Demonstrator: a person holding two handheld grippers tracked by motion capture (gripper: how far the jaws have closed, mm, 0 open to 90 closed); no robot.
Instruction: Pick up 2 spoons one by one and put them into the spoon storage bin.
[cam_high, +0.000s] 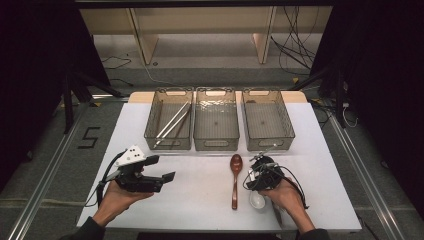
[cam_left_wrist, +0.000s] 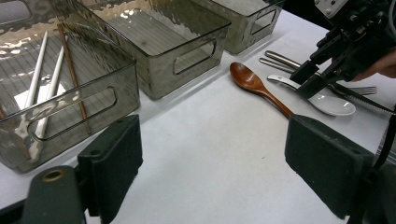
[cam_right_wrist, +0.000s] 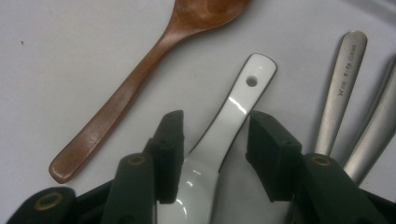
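While the left gripper (cam_high: 162, 168) hovers with jaws spread wide near the table's (cam_high: 200, 200) left edge, the right gripper (cam_right_wrist: 215, 140) straddles the white ceramic spoon (cam_right_wrist: 233, 109) near the front edge, jaws apart, not yet clamped. Wooden spoon (cam_high: 235, 177) lies just beside it; chopsticks (cam_high: 172, 122) sit in the left bin (cam_high: 167, 142).

White ceramic spoon (cam_right_wrist: 219, 135) is lying flat on the white table (cam_high: 200, 200) at about 5 o'clock, bowl toward the person, holed handle pointing away toward 12. Brown wooden spoon (cam_high: 235, 177) is lying just beside it on the 9 o'clock side, bowl toward the three clear bins (cam_high: 216, 120). Metal cutlery handles (cam_right_wrist: 343, 88) are lying just to the white spoon's 3 o'clock.
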